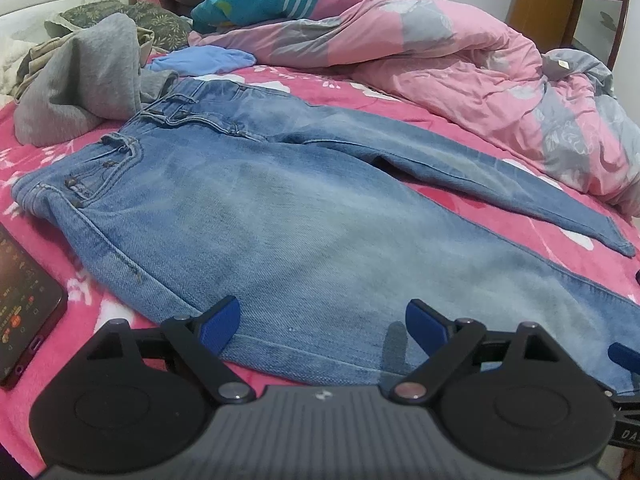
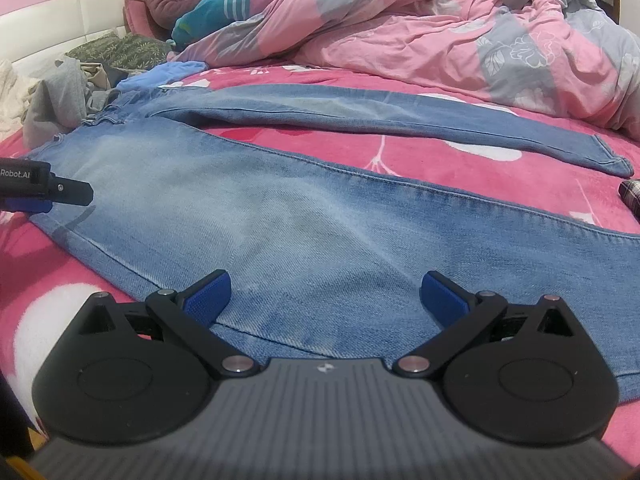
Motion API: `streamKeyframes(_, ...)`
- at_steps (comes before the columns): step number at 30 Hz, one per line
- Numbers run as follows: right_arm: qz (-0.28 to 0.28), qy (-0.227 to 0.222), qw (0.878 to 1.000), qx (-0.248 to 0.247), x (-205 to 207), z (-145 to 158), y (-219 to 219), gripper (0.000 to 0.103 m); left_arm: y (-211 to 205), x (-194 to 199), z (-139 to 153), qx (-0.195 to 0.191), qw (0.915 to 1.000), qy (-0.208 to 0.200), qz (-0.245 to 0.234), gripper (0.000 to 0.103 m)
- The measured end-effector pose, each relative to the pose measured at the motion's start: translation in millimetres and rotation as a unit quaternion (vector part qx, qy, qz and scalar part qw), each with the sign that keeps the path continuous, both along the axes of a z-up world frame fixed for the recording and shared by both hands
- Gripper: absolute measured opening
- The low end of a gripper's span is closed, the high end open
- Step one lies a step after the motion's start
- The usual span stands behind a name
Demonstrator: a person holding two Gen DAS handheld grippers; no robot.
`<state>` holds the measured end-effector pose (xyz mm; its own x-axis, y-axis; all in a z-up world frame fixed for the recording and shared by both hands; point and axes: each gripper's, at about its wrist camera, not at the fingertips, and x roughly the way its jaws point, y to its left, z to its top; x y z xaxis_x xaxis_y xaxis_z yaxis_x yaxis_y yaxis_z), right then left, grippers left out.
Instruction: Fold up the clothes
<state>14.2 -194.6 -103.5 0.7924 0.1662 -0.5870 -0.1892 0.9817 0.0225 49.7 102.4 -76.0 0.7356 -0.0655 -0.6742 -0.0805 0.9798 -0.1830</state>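
My left gripper [image 1: 320,320] and right gripper [image 2: 324,296] both hang with jaws spread wide, empty, over the near leg of the jeans [image 1: 248,216]. They lie flat on the bed [image 1: 460,200], legs splayed; a phone [image 1: 24,304] sits at the near left edge.

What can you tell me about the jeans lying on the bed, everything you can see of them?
The jeans are light blue faded denim, paler down the thighs, spread flat on the pink flowered blanket. The waistband, with belt loops, rivets and a front pocket, lies toward the left, against a crumpled grey garment. The legs splay apart, blanket showing between them; the far leg's hem nears the pink and grey duvet. Both the left gripper and right gripper are open over the near leg's edge, gripping nothing.
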Motion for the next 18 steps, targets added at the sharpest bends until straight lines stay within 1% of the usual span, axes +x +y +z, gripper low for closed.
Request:
streamKeyframes(8,0.001,-0.001,1.0,-0.001,0.0,-0.7,-0.4,0.102,-3.8,3.6,1.4,0.012,0.9999,0.012,-0.001,0.091)
streamKeyframes(11,0.001,0.001,1.0,-0.002,0.7,-0.1,-0.5,0.102,-6.1,6.7,1.8,0.018,0.9996,0.021,-0.002,0.093)
streamKeyframes(14,0.001,0.0,1.0,-0.001,0.8,0.7,-1.7,0.102,-10.9,9.8,2.0,0.033,0.999,0.032,-0.003,0.094)
streamKeyframes(18,0.002,-0.001,1.0,0.0,0.9,0.2,-2.0,0.102,-13.9,11.3,1.9,0.041,0.9985,0.037,-0.003,0.096)
